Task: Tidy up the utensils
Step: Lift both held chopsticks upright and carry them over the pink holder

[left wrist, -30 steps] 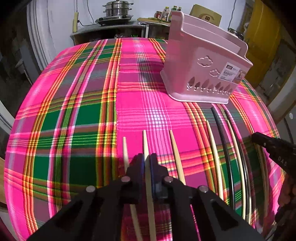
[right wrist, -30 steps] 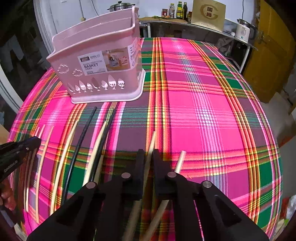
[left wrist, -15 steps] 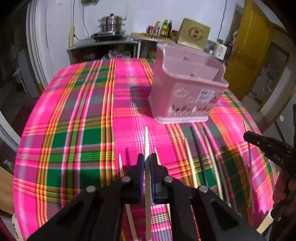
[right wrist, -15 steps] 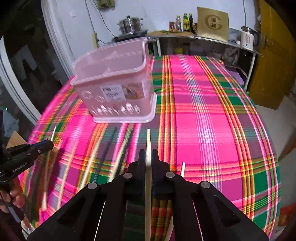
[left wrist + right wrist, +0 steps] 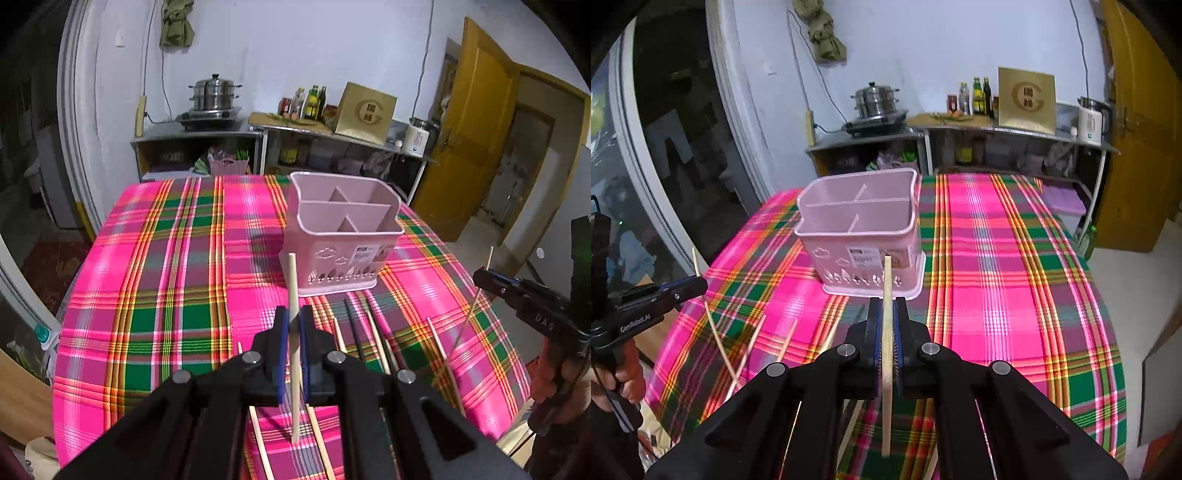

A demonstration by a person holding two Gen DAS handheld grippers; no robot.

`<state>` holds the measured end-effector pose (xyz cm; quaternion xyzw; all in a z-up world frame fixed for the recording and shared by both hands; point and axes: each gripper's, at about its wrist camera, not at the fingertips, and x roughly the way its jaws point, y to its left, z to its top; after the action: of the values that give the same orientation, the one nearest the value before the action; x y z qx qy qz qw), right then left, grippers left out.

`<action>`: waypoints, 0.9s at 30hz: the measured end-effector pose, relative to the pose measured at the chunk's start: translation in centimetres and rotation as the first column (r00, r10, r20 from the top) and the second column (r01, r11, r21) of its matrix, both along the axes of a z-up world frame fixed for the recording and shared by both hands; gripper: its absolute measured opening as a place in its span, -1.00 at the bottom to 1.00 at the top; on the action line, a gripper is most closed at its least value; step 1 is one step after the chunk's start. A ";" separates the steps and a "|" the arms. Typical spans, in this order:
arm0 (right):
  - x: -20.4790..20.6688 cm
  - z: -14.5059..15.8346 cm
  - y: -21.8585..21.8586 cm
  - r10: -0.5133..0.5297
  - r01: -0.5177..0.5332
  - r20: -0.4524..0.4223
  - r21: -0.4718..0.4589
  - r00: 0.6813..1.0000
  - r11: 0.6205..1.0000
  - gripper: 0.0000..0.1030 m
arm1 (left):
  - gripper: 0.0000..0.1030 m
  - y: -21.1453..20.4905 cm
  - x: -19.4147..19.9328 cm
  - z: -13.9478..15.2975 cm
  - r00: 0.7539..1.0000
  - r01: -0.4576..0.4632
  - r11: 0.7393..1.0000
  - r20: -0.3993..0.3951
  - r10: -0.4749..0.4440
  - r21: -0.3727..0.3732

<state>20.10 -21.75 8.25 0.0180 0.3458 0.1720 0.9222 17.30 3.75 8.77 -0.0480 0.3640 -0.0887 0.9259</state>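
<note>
My left gripper point(image 5: 293, 314) is shut on a pale wooden chopstick point(image 5: 292, 280) and holds it upright above the plaid tablecloth. Just beyond it stands the pink divided utensil basket point(image 5: 343, 236), open top showing. My right gripper point(image 5: 887, 306) is shut on a second wooden chopstick point(image 5: 887, 277), also lifted and short of the basket point(image 5: 860, 229). Each view shows the other gripper at its edge, pinching its stick: the right gripper point(image 5: 484, 276) and the left gripper point(image 5: 698, 284). Several wooden chopsticks point(image 5: 375, 339) and a black chopstick point(image 5: 352, 328) lie on the cloth in front of the basket.
The pink-and-green plaid table point(image 5: 166, 295) ends near a metal counter point(image 5: 207, 134) with a steamer pot point(image 5: 214, 92), bottles and a gold box point(image 5: 365, 112). A yellow door point(image 5: 476, 140) stands at the right. A hand point(image 5: 617, 380) grips the left handle.
Both grippers rose from the cloth, each carrying its chopstick up off the table. The views tilted up, so the basket's open compartments and the back wall now show.
</note>
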 end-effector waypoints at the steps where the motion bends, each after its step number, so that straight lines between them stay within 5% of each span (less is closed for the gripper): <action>1: -0.2 0.3 0.0 0.003 -0.003 0.006 0.001 1.000 1.000 -0.89 | -0.87 0.0 -0.2 0.2 1.000 0.004 1.000 0.007 -0.004 -0.002; 15: -2.2 3.4 0.0 0.035 -0.035 0.073 -0.008 0.997 0.999 -0.89 | -0.87 -1.3 -1.3 2.4 0.996 0.068 0.998 0.066 -0.067 -0.005; 27: 0.9 7.0 1.2 0.061 -0.060 0.125 -0.013 0.990 0.998 -0.89 | -0.87 -3.3 3.0 6.4 0.989 0.098 0.995 0.110 -0.099 0.018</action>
<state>20.95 -20.54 15.24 -0.0075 0.2884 0.1992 0.9365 20.31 0.48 15.15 -0.0193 0.3147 -0.1348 0.9394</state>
